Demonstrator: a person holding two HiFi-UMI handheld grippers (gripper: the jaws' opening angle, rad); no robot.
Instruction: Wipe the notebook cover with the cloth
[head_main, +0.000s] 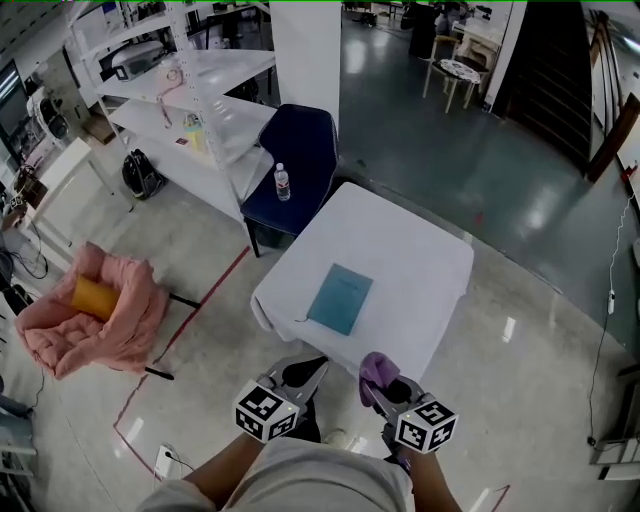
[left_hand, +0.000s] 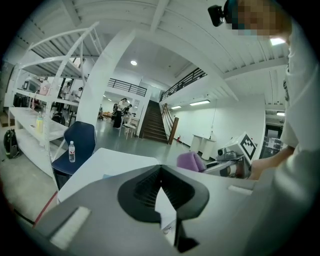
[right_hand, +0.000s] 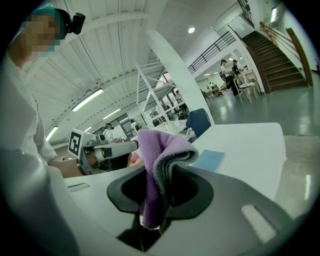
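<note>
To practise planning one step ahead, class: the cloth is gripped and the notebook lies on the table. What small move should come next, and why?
Probably carry the right tongs forward and down toward the notebook. They are shut on the purple cloth but hang short of the table, and nothing touches the cover.

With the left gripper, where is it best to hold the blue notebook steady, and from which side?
Probably its near left corner, from the person's side. The notebook lies flat and thin on the table, so the left gripper should pinch an edge, low.
</note>
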